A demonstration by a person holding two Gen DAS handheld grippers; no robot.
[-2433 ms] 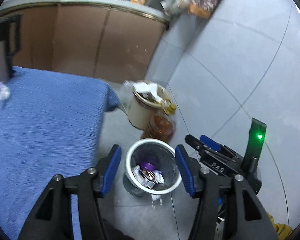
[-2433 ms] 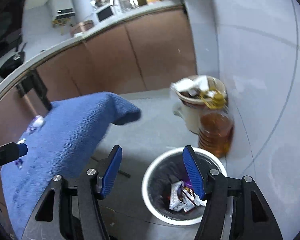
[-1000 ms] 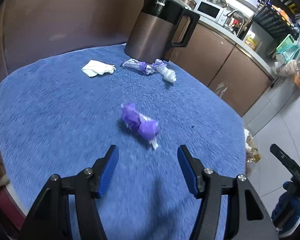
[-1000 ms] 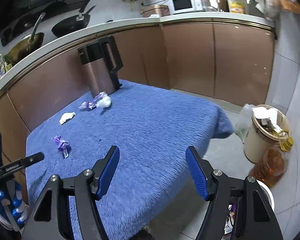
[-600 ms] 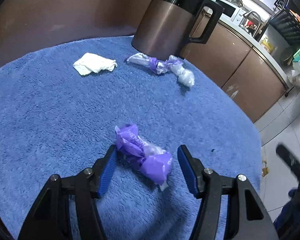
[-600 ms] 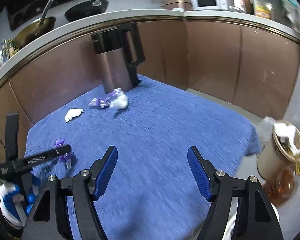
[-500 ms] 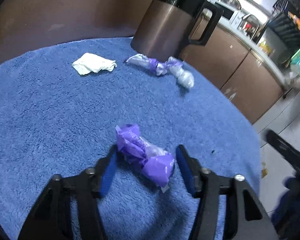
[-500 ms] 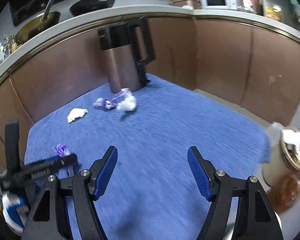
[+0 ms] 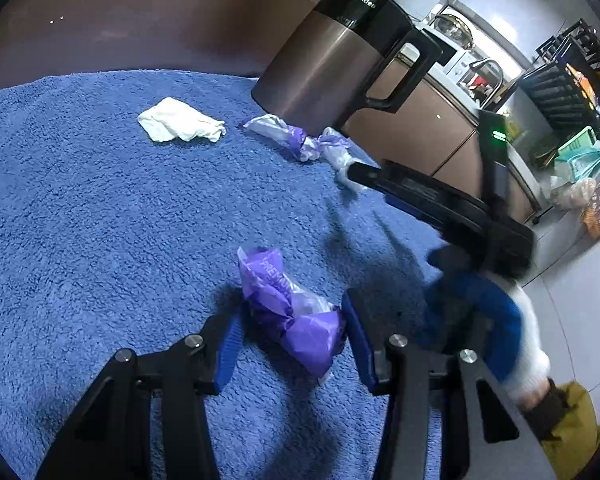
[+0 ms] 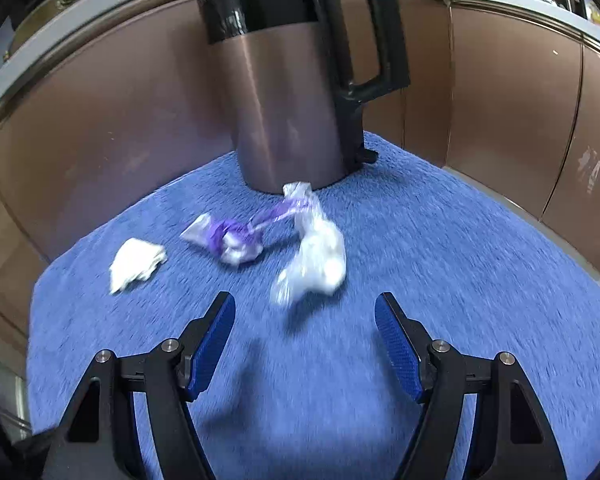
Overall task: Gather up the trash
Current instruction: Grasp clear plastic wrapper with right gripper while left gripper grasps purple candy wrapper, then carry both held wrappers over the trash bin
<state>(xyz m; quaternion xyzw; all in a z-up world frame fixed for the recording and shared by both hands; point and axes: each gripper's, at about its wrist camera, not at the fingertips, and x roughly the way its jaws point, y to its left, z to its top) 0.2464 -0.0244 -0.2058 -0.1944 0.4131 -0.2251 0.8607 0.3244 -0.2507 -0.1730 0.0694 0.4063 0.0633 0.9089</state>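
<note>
Your left gripper (image 9: 290, 334) is low over the blue towel (image 9: 80, 220), its jaws spread with the crumpled purple wrapper (image 9: 288, 312) lying between them; the right pad looks to be touching the wrapper's bunched end, while on the left side contact with the pad cannot be confirmed, and the wrapper rests on the towel. Your right gripper (image 10: 304, 346) is over the same towel with its jaws wide apart and nothing between them. Just ahead of its fingertips lies the clear-and-purple twisted wrapper (image 10: 296, 240), whose pale bulky end sits nearest the gripper and whose far tip reaches the base of the brown kettle (image 10: 292, 92). The kettle stands upright at the back of the towel, handle toward the right in the right wrist view. The white crumpled tissue (image 10: 136, 264) lies left of the twisted wrapper, apart from it. In the left wrist view, the tissue (image 9: 180, 125) and the twisted wrapper (image 9: 300, 140) are well beyond the purple wrapper, and your right gripper's finger (image 9: 416, 192) extends in from the right, its tip at the twisted wrapper's near end.
</note>
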